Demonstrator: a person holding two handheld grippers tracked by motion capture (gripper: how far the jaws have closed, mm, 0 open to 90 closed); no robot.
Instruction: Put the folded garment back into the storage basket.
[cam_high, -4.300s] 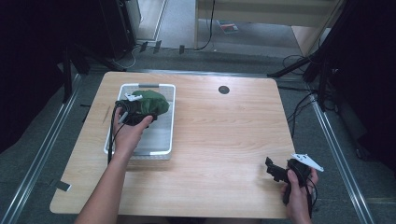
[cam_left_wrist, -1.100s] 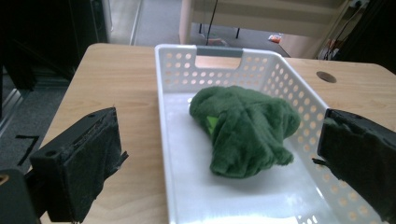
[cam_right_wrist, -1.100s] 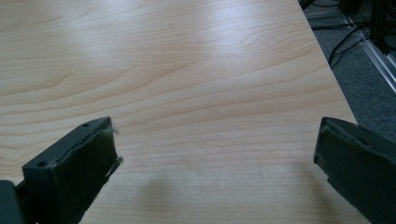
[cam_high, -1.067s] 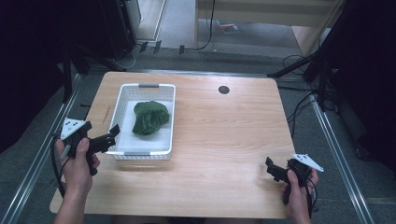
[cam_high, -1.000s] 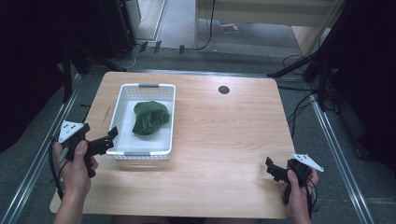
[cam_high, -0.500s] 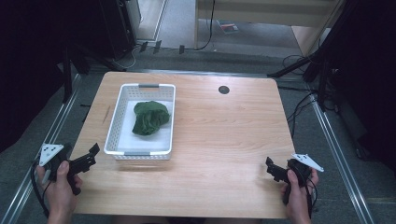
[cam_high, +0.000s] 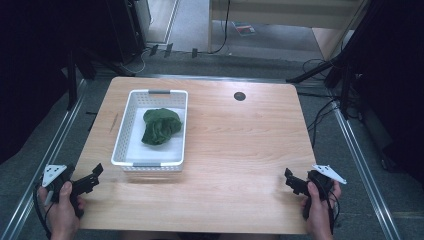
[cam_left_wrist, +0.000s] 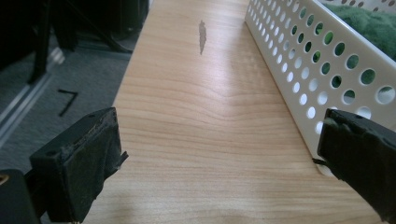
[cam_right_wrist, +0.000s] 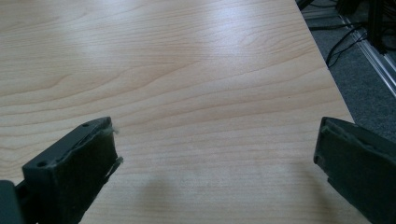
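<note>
1. Presently, my left gripper (cam_high: 95, 172) sits at the near left corner of the wooden table (cam_high: 235, 150), held in my left hand (cam_high: 62, 205), which is off the table's left edge. Its jaws stand wide apart with nothing between them; in the left gripper view (cam_left_wrist: 219, 154) bare wood shows in the gap.
2. My right gripper (cam_high: 291, 181) is at the near right corner, held in my right hand (cam_high: 320, 210). Its jaws are likewise spread and empty; the right gripper view (cam_right_wrist: 215, 158) shows plain tabletop between them.
3. White perforated basket (cam_high: 152, 165): it stands on the left half of the table, its long side running away from me. Its near end is just beside my left gripper, apart from it in the high view. In the left gripper view the basket's side wall (cam_left_wrist: 299, 60) runs along the right, and my right-hand jaw overlaps its near corner; I cannot tell whether they touch.
4. Green cloth (cam_high: 160, 126): bunched in a heap inside the basket, toward its far end and right wall. A part of it shows over the rim in the left gripper view (cam_left_wrist: 364, 21).
5. Dark streak (cam_left_wrist: 202, 36) on the wood, left of the basket.
6. Round dark hole (cam_high: 239, 96) in the tabletop, near the far edge and well apart from the basket.
</note>
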